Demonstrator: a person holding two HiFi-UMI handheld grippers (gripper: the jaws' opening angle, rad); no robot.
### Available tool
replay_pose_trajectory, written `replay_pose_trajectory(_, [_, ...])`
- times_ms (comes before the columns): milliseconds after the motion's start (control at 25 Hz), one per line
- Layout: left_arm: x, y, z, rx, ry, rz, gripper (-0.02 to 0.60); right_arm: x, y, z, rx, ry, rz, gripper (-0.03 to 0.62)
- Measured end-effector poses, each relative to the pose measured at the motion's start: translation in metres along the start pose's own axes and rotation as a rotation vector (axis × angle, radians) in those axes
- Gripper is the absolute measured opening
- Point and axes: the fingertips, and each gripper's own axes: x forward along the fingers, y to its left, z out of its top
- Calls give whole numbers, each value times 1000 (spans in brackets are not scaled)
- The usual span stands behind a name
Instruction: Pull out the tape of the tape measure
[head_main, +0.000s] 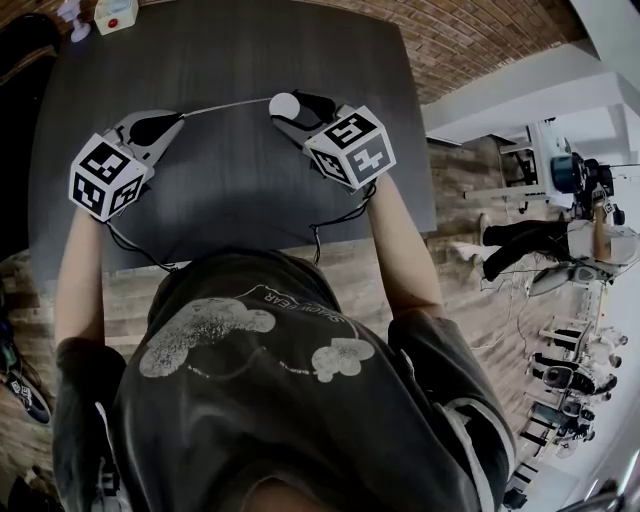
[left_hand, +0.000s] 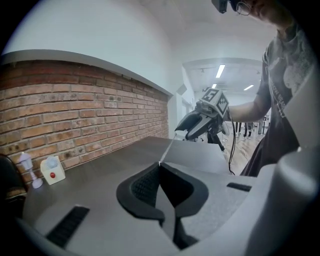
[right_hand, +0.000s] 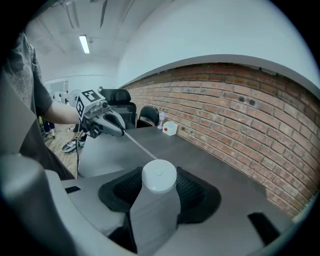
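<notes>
Table (head_main: 230, 60) matt dk wood-grain; tape measure (right_hand: 159, 175) smooth wht plastic; wall (right_hand: 240, 115) rough brick.

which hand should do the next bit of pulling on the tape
Left, probably: the left claw is shut on the end of the tape and can draw away, while the right claw holds the round white tape measure as anchor.

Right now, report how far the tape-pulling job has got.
Done: a thin pale tape spans between the grippers. In hand: the right gripper clamps the round white tape measure case; the left gripper pinches the tape's end. Left: possibly more pulling; remaining length isn't visible.
</notes>
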Motion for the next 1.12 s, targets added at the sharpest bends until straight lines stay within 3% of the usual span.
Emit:
replay_pose_trajectory(360, [-13, 21, -7, -156, -55, 32, 9, -13, -20, -7, 40, -10, -36, 233])
replay_pose_trajectory(960, [-11, 26, -17, -170, -28, 78, 9, -10, -22, -8, 26, -6, -45, 233])
replay_pose_trajectory(1120, [-21, 39, -23, -216, -36, 115, 10, -15, -33, -14, 47, 3, -81, 233])
